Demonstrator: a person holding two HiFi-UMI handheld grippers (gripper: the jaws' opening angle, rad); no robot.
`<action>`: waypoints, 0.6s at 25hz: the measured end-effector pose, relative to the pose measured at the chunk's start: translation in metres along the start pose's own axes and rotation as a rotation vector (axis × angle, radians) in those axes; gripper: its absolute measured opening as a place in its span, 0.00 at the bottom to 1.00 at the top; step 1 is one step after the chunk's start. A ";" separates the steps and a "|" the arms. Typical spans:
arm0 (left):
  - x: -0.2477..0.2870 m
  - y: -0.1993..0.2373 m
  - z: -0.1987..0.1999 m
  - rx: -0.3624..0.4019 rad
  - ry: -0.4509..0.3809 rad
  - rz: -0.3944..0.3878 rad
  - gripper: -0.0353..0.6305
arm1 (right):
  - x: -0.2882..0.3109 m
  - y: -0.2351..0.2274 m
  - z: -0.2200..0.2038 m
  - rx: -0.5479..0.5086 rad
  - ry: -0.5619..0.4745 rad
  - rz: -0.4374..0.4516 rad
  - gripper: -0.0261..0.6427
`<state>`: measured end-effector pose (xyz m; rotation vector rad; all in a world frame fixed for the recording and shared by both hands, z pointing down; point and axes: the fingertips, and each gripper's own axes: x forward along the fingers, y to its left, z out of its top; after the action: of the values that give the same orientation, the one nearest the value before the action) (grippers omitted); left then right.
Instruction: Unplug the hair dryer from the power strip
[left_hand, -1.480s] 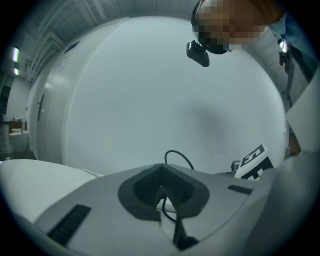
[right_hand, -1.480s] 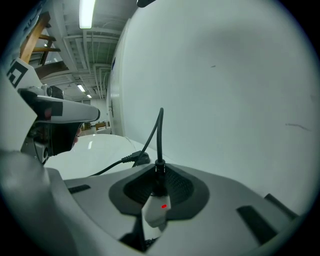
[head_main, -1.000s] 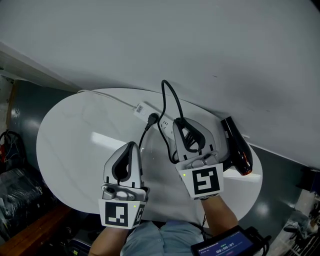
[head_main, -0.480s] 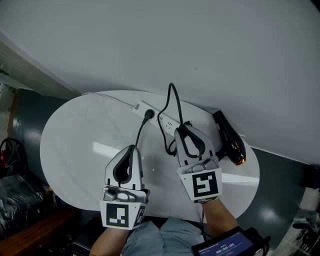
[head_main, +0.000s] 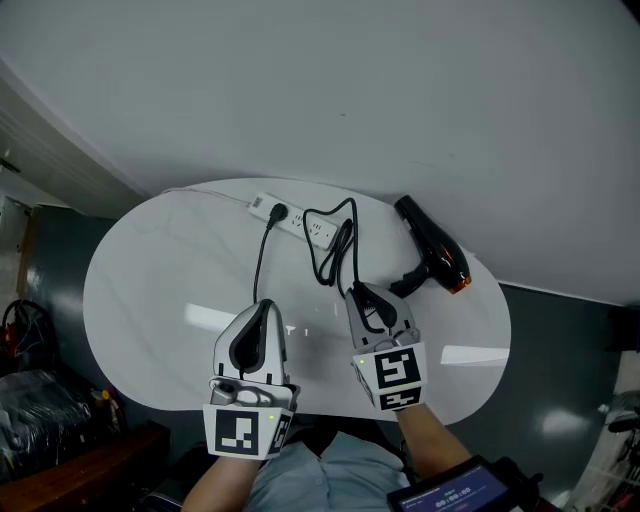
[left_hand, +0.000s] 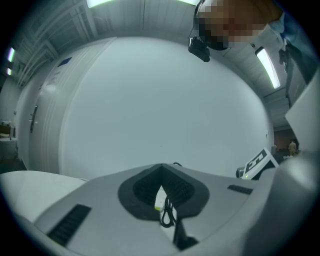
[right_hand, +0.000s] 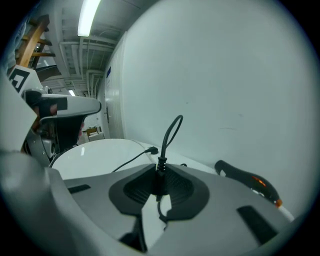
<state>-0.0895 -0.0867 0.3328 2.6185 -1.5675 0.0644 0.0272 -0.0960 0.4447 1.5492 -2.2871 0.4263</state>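
Observation:
A black hair dryer (head_main: 432, 252) with an orange mark lies at the right of the white oval table (head_main: 150, 290), and also shows in the right gripper view as hair dryer (right_hand: 247, 181). The white power strip (head_main: 300, 222) lies at the table's far edge. My right gripper (head_main: 358, 291) is shut on a black plug (right_hand: 160, 172), held clear of the strip on the near side. The plug's cord (head_main: 335, 250) loops between gripper and strip. My left gripper (head_main: 263, 304) hovers beside it, shut and empty.
A second black plug (head_main: 278, 212) sits in the power strip, and its cable (head_main: 259, 265) runs toward my left gripper. A thin white lead (head_main: 205, 192) leaves the strip to the left. A pale wall rises behind the table. Dark floor surrounds it.
My right gripper has drawn back from the power strip toward the near edge, taking the plug and cord with it. The left gripper shifted slightly. The second plug stays in the strip.

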 end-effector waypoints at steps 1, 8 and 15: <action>-0.004 -0.003 0.000 0.003 -0.001 -0.005 0.05 | -0.003 0.001 -0.008 0.006 0.018 -0.003 0.12; -0.026 -0.022 0.012 0.019 -0.033 -0.037 0.05 | -0.030 0.010 -0.012 -0.010 0.006 -0.028 0.19; -0.042 -0.036 0.044 0.039 -0.118 -0.049 0.05 | -0.064 0.013 0.035 -0.044 -0.116 -0.047 0.19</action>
<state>-0.0778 -0.0373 0.2833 2.7360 -1.5515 -0.0642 0.0332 -0.0539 0.3843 1.6419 -2.3234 0.2789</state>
